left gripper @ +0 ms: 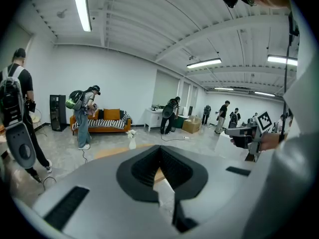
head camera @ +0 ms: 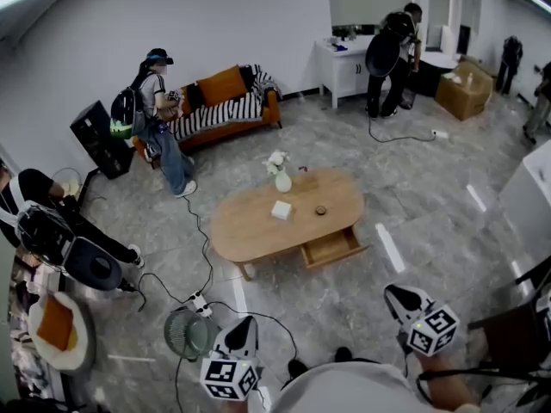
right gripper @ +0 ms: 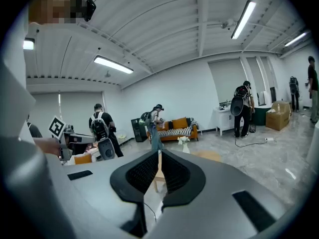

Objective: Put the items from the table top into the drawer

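Observation:
An oval wooden coffee table [head camera: 250, 224] stands mid-room in the head view. On it are a white vase with flowers [head camera: 282, 179], a small white box [head camera: 281, 210] and a small dark round item [head camera: 320, 210]. Its drawer [head camera: 331, 246] is pulled open on the near side and looks empty. My left gripper [head camera: 245, 327] and right gripper [head camera: 398, 297] are low in that view, well short of the table, both shut and holding nothing. In the left gripper view the jaws [left gripper: 160, 151] meet, with the vase [left gripper: 131, 142] far beyond. The right gripper [right gripper: 159, 153] also points toward the vase [right gripper: 185, 143].
A floor fan [head camera: 188, 334] and a power strip with cables [head camera: 200, 302] lie between me and the table. An orange sofa [head camera: 224, 101] and a standing person [head camera: 164, 119] are behind it. A white cabinet [head camera: 344, 67] and cardboard box [head camera: 465, 89] stand at the back right.

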